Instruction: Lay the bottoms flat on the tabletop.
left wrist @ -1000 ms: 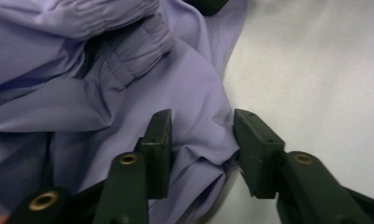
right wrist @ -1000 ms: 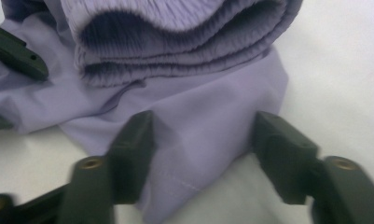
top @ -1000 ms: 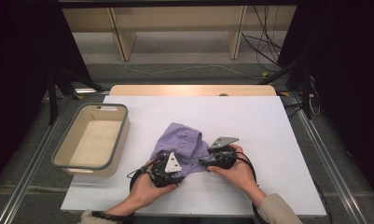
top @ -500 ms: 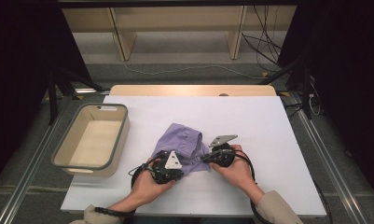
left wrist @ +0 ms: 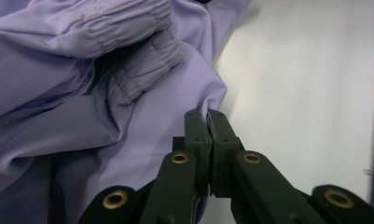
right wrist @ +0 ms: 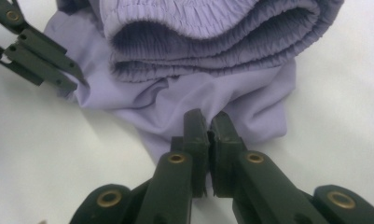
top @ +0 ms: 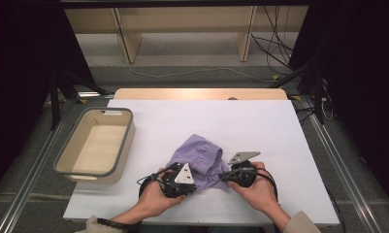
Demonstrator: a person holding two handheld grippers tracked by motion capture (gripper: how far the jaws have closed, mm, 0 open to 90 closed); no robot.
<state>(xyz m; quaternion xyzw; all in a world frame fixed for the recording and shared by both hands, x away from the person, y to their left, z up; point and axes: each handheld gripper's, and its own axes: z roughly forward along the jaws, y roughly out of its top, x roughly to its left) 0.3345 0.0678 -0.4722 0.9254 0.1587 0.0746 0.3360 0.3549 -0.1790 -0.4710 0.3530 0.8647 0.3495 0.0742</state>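
1. On the near half of the white bench [top: 279,126], you have a crumpled lilac garment [top: 194,154] lying between your two hands, a little left of the bench's middle.
2. Your left claw [left wrist: 208,122] is pinched tight on a fold at the garment's edge; in the left gripper view the two black jaws meet with the cloth caught between their tips, right where the fabric ends and bare bench begins.
3. Its jaws have just been closing, and they now grip the cloth.
4. Your right claw [right wrist: 208,122] is likewise clamped on the garment, on a thin flap of its lower edge, just below the gathered elastic band [right wrist: 208,28] that shows folded over in the right gripper view.
5. Its jaws have also just been closing, with the fabric between them.
6. In the high view your left hand [top: 155,196] and right hand [top: 257,189] sit near the front edge of the bench, each claw aimed inward at the near side of the garment from its own side.
7. In the right gripper view the other claw shows at the upper left, its tips at the garment's far corner.
8. A beige tub [top: 66,162] with a grey rim stands at the left side of the bench, well apart from the garment.
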